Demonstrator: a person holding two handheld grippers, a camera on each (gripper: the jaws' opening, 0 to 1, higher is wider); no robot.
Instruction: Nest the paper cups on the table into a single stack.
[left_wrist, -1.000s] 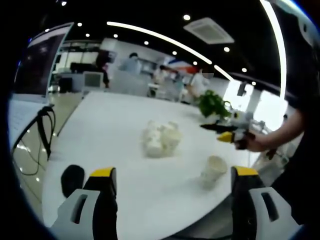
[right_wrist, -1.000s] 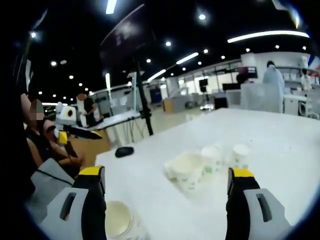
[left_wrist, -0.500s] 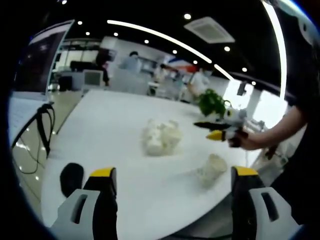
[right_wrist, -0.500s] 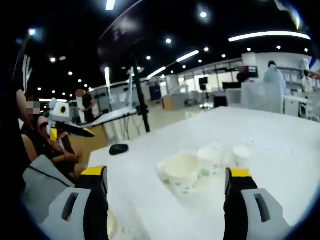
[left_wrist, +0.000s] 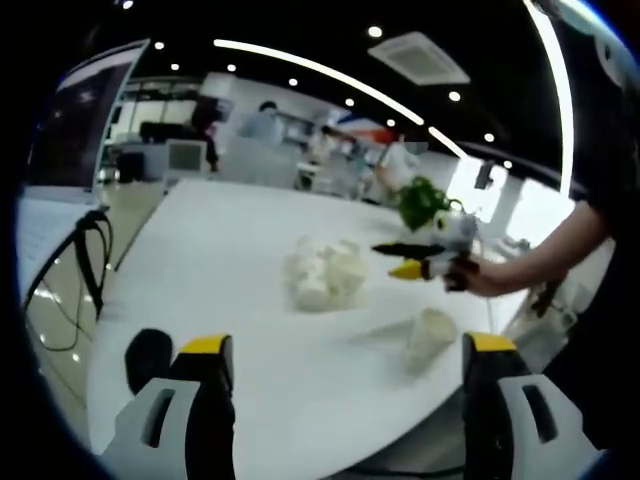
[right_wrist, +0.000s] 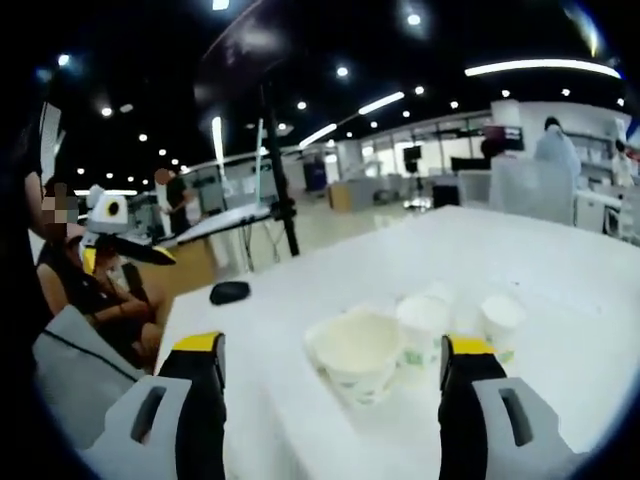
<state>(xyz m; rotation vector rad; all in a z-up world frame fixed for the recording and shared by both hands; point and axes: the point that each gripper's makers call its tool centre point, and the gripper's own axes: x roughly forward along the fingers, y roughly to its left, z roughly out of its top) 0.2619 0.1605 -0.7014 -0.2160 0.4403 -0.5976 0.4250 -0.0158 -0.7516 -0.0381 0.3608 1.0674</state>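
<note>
White and round, the table sits in an open office under ceiling lights. We see three paper cups clustered near its middle, one of them tipped toward us, and a lone cup on its side near the edge. Our left gripper and right gripper both hover with jaws apart, holding nothing

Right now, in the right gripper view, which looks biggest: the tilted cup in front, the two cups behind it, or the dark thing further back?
1. Tilted front cup, largest, though nearest the camera.
2. Two cups behind, and, look alike.
3. Dark object, smallest, but farthest.
</note>
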